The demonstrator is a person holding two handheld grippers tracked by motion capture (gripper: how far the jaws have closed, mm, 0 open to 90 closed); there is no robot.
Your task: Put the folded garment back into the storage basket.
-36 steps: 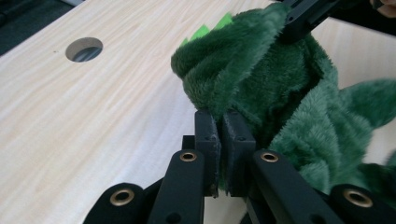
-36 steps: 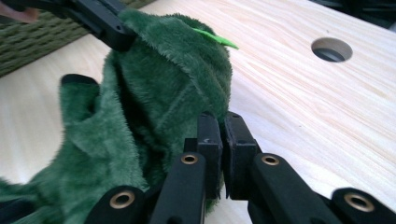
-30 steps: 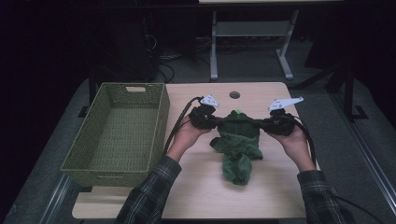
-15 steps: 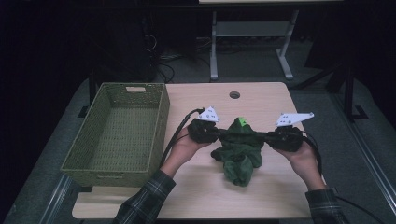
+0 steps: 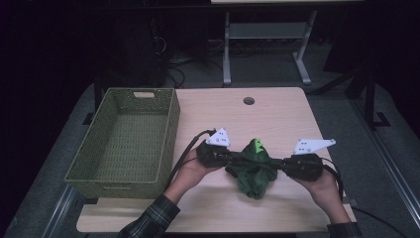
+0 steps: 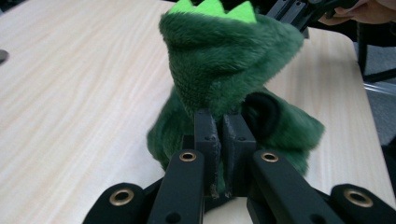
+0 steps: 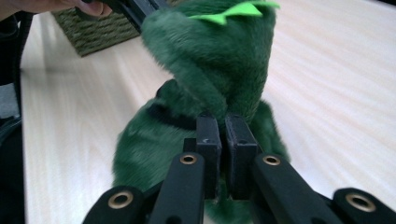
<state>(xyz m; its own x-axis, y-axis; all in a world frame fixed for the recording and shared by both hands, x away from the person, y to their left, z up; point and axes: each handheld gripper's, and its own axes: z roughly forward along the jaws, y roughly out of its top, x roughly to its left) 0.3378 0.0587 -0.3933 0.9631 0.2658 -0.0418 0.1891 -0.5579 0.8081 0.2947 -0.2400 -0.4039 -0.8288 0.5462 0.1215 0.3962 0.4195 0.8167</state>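
A dark green plush garment (image 5: 253, 168) with bright green spikes (image 6: 212, 8) hangs bunched between my two grippers near the table's front edge. My left gripper (image 5: 233, 157) is shut on the plush at its left side, the jaws pinching fur (image 6: 223, 123). From the other side my right gripper (image 5: 278, 163) is shut on it too, jaws pressed together on the fabric (image 7: 223, 126). The lower part of the plush rests on the table (image 5: 277, 114).
A green woven basket (image 5: 124, 141), nothing in it, stands at the table's left. A round cable hole (image 5: 248, 100) lies at the far middle. Cables trail from both grippers toward the front edge. A metal stand (image 5: 267, 44) is behind the table.
Both grippers have moved toward the table's front edge, carrying the plush with them. Both stay shut on it.
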